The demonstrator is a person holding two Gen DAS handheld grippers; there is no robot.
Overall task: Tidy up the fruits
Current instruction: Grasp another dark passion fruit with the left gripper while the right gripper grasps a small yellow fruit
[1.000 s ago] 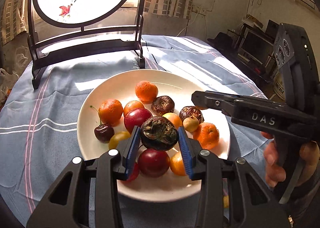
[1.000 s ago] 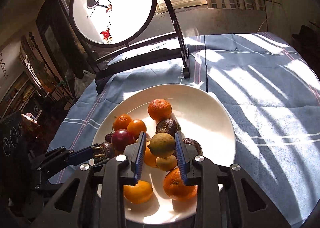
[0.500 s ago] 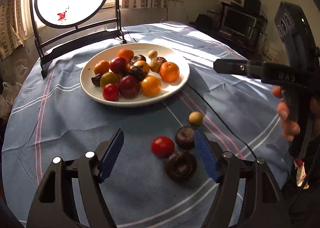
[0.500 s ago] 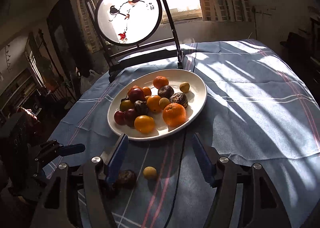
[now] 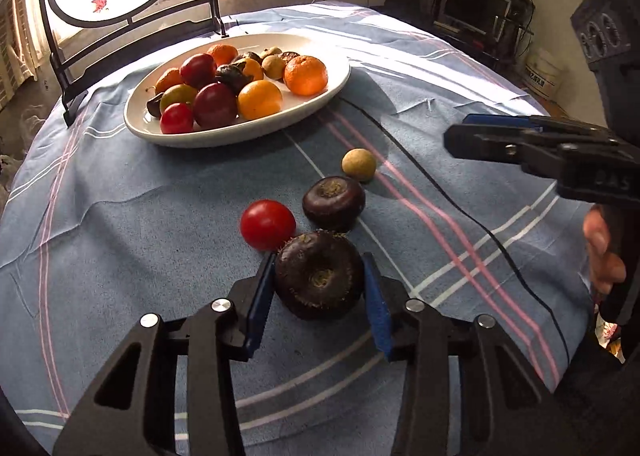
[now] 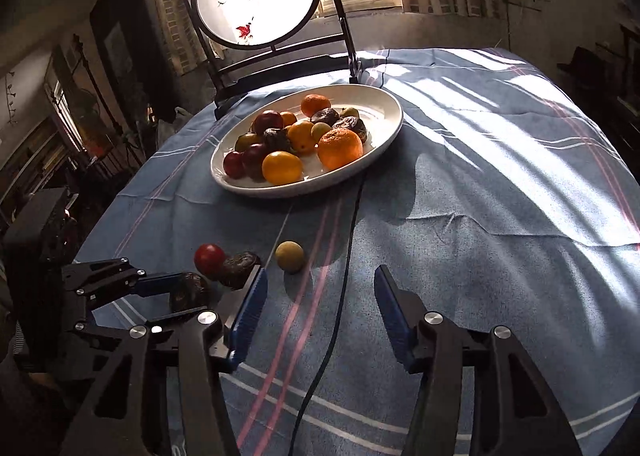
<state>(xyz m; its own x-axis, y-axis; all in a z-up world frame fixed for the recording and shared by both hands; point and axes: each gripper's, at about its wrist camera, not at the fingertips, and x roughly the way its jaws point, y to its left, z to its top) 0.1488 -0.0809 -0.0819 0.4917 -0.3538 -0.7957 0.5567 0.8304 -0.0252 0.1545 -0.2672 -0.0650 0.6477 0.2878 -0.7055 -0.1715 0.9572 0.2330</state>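
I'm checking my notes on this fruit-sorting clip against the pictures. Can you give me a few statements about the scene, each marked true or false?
1. Four pieces lie on the tablecloth outside the white plate. True.
2. The red tomato sits on the plate. False: it lies on the cloth beside the dark round fruits.
3. The left gripper has a dark round fruit between its blue pads. True; its jaws are closing.
4. The right gripper holds the small yellow-green fruit. False: nothing is between its closing jaws; that fruit lies on the cloth ahead of them.
5. The plate is empty. False: it holds oranges and other fruit.
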